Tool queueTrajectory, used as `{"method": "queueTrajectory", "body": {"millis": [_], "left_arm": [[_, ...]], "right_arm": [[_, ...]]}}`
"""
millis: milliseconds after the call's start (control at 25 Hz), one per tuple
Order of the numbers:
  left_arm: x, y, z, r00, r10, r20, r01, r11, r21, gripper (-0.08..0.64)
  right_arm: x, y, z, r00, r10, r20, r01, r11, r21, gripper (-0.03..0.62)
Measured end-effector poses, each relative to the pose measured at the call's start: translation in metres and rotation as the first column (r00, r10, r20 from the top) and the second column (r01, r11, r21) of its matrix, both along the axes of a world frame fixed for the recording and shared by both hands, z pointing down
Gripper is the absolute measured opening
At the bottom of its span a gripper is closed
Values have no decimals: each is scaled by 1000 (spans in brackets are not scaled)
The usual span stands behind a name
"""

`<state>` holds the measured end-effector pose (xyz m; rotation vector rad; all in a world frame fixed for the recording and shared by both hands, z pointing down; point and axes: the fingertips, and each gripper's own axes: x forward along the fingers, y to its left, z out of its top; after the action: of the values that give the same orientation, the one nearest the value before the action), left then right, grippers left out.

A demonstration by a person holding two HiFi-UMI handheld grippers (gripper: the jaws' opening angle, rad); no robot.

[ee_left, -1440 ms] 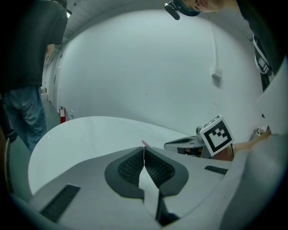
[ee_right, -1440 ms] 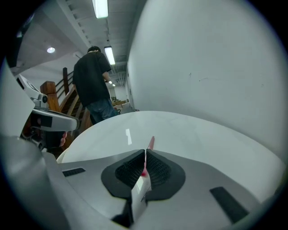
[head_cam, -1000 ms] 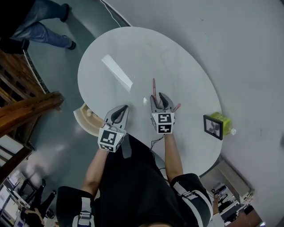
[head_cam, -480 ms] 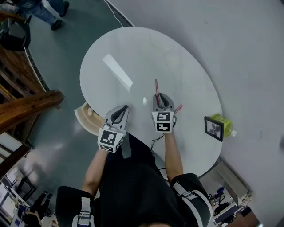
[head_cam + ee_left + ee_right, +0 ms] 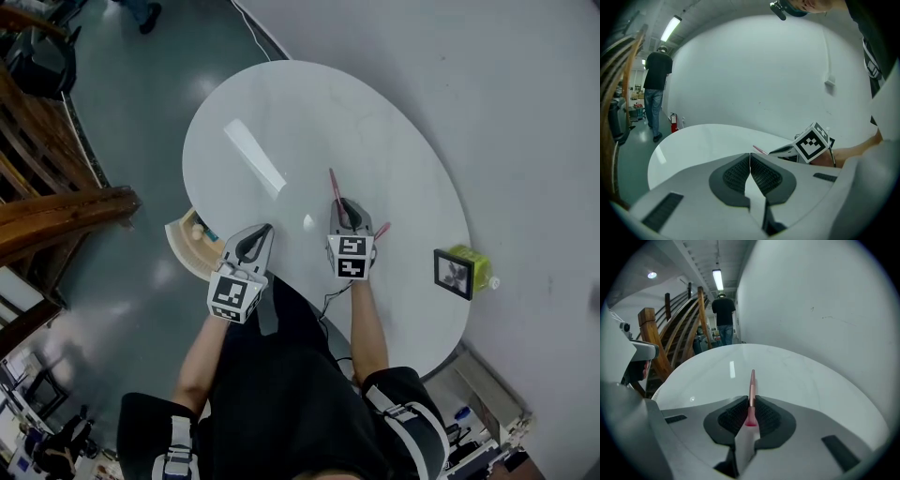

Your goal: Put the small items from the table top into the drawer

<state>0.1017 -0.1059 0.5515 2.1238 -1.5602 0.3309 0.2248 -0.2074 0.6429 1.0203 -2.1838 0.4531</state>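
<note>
Nearest you, your left hand-held gripper (image 5: pixel 261 229) sat at the near edge of the round white worktop (image 5: pixel 281 103), pads pressed together with nothing between them. Just beside it on the right, your right hand-held gripper (image 5: pixel 752 400) pointed down at the worktop, and its jaws had just been closing. By this point they were pinching the pink pen (image 5: pixel 752 383). The pen's back end sat between the pads and the rest poked straight out past the tips, over the white surface.

So the pen was in your right grip and not in the drawer (image 5: pixel 180 237) yet. That drawer stood pulled open under the worktop's left edge, just left of your left gripper, with a small pale item inside that I couldn't make out.

Over at the right rim, well away from both grippers, stood a green bottle (image 5: pixel 474 265) with a dark framed picture (image 5: pixel 452 270) right against it. Further off, a wooden stair rail (image 5: pixel 649 338) ran along the left, and a person (image 5: pixel 723 315) stood way back.
</note>
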Motion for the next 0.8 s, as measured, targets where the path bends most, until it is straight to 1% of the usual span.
{"method": "queueTrajectory", "body": {"millis": [240,440,640,800], "left_arm": [[-9,18,-20,1000,-24,10,23,999,38,20],[-22,40,-34,998,-61,18,60,996,65,20],[-43,73,-42,992,-123,29,121,989,83,20],[-68,103,-48,981,-189,39,184,979,90,20]], "right_arm": [[-15,17,-35,999,-27,37,24,998,54,64],[-34,36,-60,995,-64,72,58,995,76,64],[-60,63,-81,987,-123,103,111,987,116,64],[-89,91,-97,975,-181,128,165,978,131,64]]}}
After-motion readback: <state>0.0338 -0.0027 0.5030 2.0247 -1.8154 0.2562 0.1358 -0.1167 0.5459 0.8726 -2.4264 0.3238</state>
